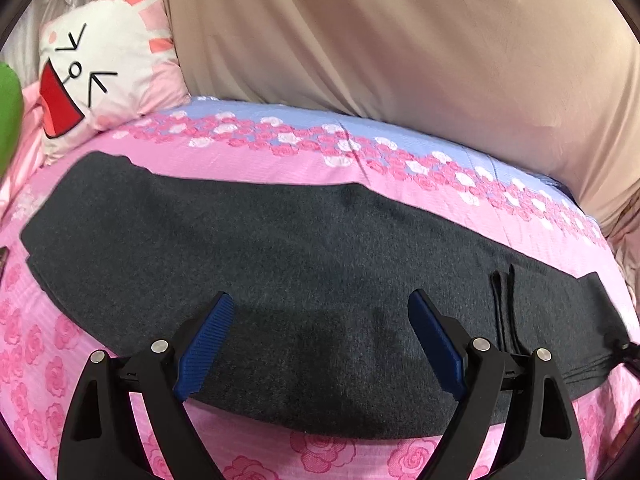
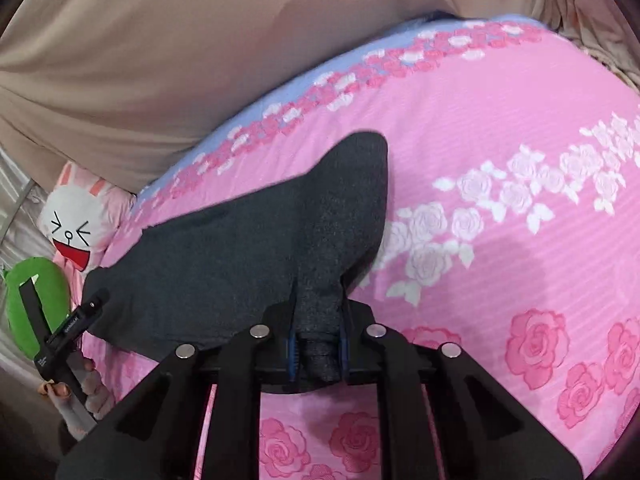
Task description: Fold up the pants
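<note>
Open pink bedspread [image 2: 500, 128] from 12 to 4 o'clock of right gripper [image 2: 318, 354], free passage. Bunny pillow [image 2: 76, 220] and green cushion [image 2: 38, 300] block 9-10 o'clock; beige curtain [image 2: 160, 60] walls 11-12.

Pink rose bedspread [image 1: 328, 160], beige curtain [image 1: 400, 40]

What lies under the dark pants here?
The pants lie on a pink rose-print bedspread, which shows all around them. The bedspread beneath them is covered, so anything under the pants cannot be seen.

One pair of dark grey pants [image 1: 280, 264], two grippers [image 1: 320, 312] [image 2: 318, 350], one rabbit-face pillow [image 1: 104, 72], one green cushion [image 2: 38, 300], one pink rose-print bedspread [image 2: 500, 128].
</note>
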Motion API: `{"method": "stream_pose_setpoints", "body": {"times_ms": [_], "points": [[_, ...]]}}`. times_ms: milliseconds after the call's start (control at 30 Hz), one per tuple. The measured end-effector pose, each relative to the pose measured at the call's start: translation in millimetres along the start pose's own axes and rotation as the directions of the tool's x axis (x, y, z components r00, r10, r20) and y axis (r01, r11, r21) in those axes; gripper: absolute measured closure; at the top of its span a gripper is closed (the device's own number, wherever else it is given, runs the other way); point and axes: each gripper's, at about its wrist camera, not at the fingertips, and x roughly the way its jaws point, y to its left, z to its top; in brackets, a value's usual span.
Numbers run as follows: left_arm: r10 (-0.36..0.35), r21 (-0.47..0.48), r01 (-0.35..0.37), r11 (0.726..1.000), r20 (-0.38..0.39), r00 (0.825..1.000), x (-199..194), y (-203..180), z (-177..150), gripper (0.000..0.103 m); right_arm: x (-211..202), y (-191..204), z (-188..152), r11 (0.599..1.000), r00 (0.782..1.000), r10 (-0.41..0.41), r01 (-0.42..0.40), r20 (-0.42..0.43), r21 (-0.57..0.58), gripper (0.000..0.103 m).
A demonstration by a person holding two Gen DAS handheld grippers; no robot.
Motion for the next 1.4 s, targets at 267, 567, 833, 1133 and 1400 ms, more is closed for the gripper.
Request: {"method": "stream_pose_setpoints", "body": {"times_ms": [267, 567, 833, 1133, 1400], "points": [[-0.032, 0.054, 0.031, 0.998, 0.017, 0.999, -24.2, -31.1, -10.9, 0.017, -67.3, -57.0, 15.3, 0.986, 0.979, -0.164, 0.162, 0.125, 0.025, 0.094], [-0.050, 0.084, 0.053, 0.995, -0.044, 0.998, -9.7, -46.1, -22.0, 0.017, -126.0, -79.3, -8.9, 0.893, 0.870, -0.448, 0.446, 0.207, 0.056, 0.077], [-0.071, -0.013, 0.071, 0.997, -0.036, 0.997, -9.6, -27.3, -22.1, 0.016, -21.1, 67.5, -45.8, 0.924, 0.985, -0.169, 0.145, -0.039, -0.355, 0.021], [-0.118, -0.022, 0.117, 0.993, -0.038, 0.992, -9.8, -25.5, -21.7, 0.016, -26.9, 63.3, -6.4, 0.939, 0.980, -0.201, 0.195, 0.008, -0.284, 0.093], [-0.115, -0.006, 0.115, 0.993, -0.018, 0.993, -13.6, -29.3, -22.6, 0.016, 27.9, 137.5, -24.8, 0.939, 0.991, 0.011, -0.057, -0.136, -0.339, 0.087]]}}
